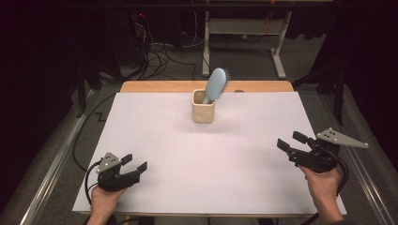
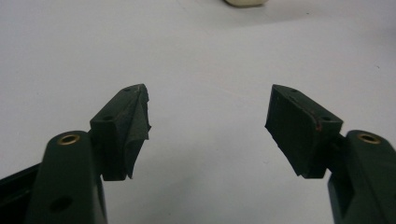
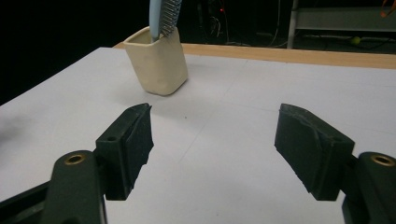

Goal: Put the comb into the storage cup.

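Hairbrush [image 1: 216, 84] stands in the cream cup [image 1: 203, 112]; my left gripper [image 1: 133, 165] and right gripper [image 1: 292, 142] sit wide, empty, well apart from it — looks finished.

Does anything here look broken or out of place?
Yes, slightly: on the left gripper, one finger's pad looks frayed, its covering peeling at the edge. The blue hairbrush leans handle-down in the cream cup, which seems intended. Nothing is spilled.

Your left gripper [image 1: 133, 162]: jaws apart, near table [image 1: 187, 178] corner | your right gripper [image 1: 292, 142]: jaws apart, right edge | brush [image 1: 215, 85] stood tilted in cup [image 1: 202, 112], far centre
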